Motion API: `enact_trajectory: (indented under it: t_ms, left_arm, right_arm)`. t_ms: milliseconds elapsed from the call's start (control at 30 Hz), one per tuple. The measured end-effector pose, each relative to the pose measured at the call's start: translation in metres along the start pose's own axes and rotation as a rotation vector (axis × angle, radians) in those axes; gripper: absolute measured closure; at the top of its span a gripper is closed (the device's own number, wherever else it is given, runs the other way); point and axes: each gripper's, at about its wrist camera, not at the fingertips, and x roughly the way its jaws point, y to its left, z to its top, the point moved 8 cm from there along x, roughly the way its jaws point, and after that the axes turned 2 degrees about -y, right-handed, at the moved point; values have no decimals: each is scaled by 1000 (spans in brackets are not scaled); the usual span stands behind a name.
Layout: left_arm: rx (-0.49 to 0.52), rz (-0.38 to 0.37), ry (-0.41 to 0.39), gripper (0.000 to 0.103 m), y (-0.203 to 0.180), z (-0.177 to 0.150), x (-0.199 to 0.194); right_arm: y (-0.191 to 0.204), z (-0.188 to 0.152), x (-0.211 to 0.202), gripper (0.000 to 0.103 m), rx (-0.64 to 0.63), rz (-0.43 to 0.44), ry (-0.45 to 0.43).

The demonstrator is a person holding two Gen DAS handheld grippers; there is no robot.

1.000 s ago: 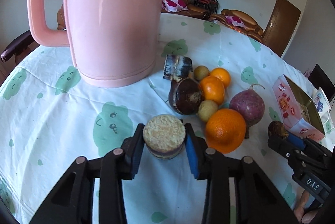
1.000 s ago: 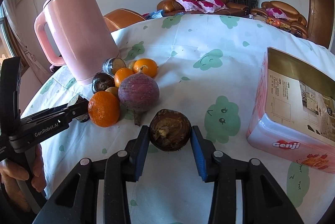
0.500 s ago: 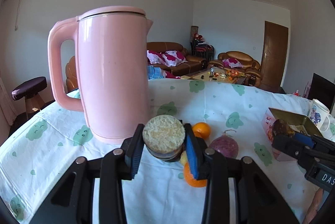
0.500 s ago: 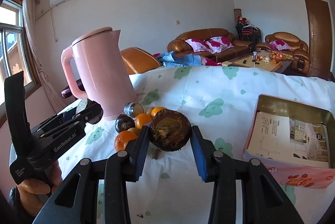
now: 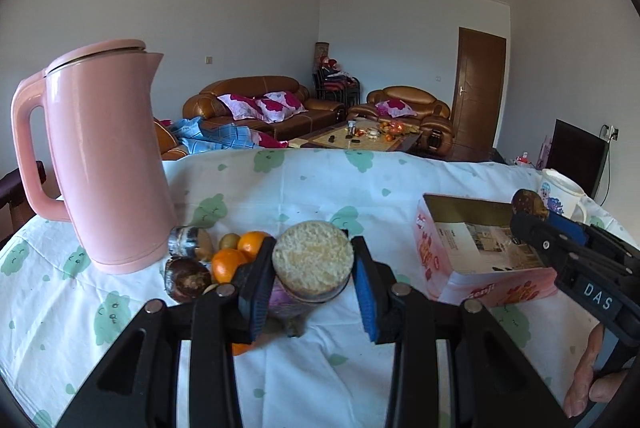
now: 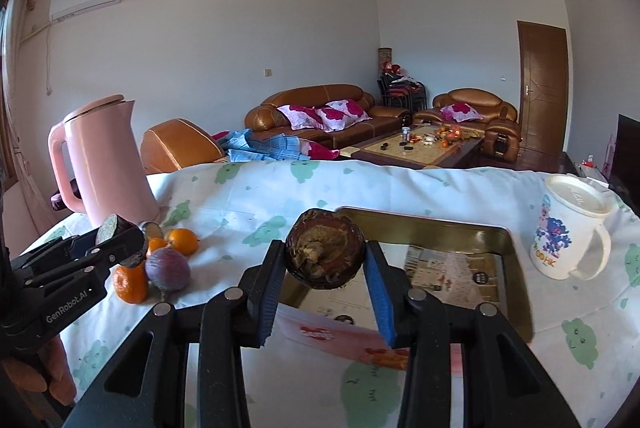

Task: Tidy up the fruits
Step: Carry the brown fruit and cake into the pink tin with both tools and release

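Left wrist view looks level across the table, close behind the tall pink plastic kettle [image 5: 100, 163]; right wrist view faces likewise, farther right. Both share it.

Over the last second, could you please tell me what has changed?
Both hand-held grippers lifted their pieces off the table: the left raised the cut sugarcane piece, and the right carried the dark brown fruit over the open box. Both grips, the kettle and the fruit pile stayed unchanged.
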Motion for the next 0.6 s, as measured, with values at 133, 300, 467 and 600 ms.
enact_trajectory:
  t_ms: [133, 300, 467, 600]
  left_arm:
    - [42, -39, -1, 64, -38, 4, 8]
    - [81, -88, 0, 64, -85, 12, 21]
    - [71, -138, 51, 64, -123, 11, 45]
    - [101, -132, 74, 64, -145, 6, 59]
  right_arm:
    - [-42, -6, 6, 61, 8, -90, 43]
    - [-78, -14, 16, 61, 23, -158, 103]
    - [-94, -20, 18, 61, 14, -193, 134]
    - [-97, -24, 25, 61, 41, -175, 169]
